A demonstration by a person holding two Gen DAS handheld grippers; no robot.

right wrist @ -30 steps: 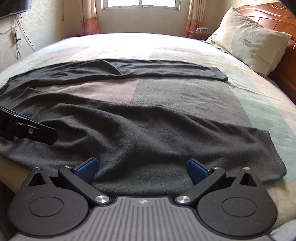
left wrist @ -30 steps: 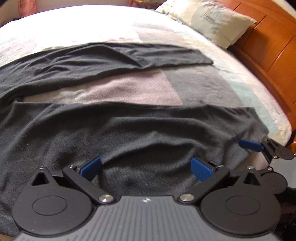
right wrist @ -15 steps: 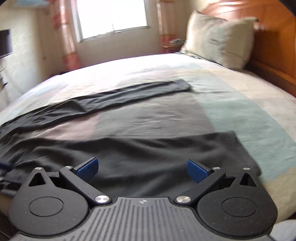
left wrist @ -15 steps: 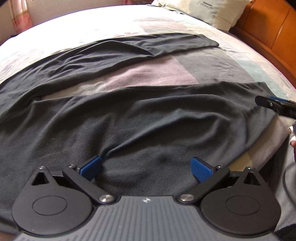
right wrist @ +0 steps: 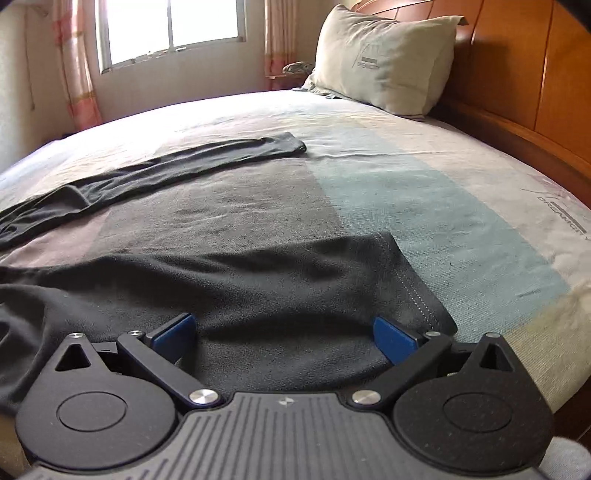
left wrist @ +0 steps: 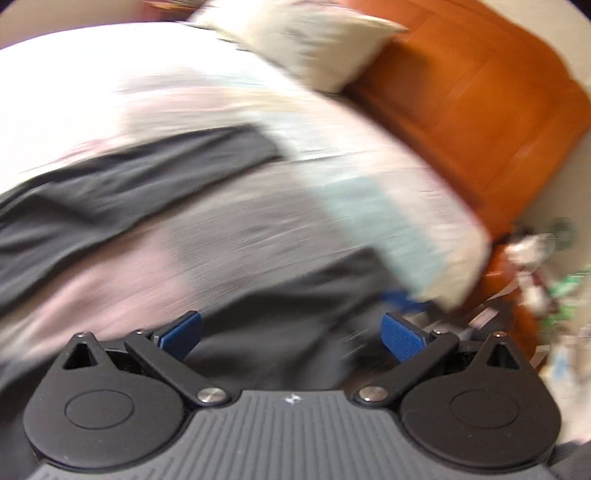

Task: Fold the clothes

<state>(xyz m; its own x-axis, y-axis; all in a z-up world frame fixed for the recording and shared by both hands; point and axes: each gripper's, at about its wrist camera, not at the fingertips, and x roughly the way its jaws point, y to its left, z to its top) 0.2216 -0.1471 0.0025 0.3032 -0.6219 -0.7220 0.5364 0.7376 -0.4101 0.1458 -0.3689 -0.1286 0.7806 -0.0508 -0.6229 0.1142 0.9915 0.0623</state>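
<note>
Sunlit window (right wrist: 170,31), wooden headboard (right wrist: 517,74)

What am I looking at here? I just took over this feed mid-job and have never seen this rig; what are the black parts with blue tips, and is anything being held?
Each picture comes from a camera mounted on a handheld gripper, looking forward along its two fingers; a person carries one in each hand. The black parts at the bottom are the gripper body, and the blue tips are its finger pads. The sharp view is the right gripper, open and holding nothing, over the hem of dark trousers spread on a bed, with a pillow by the wooden headboard. The blurred view is the left gripper, also open and empty, above the same garment.
</note>
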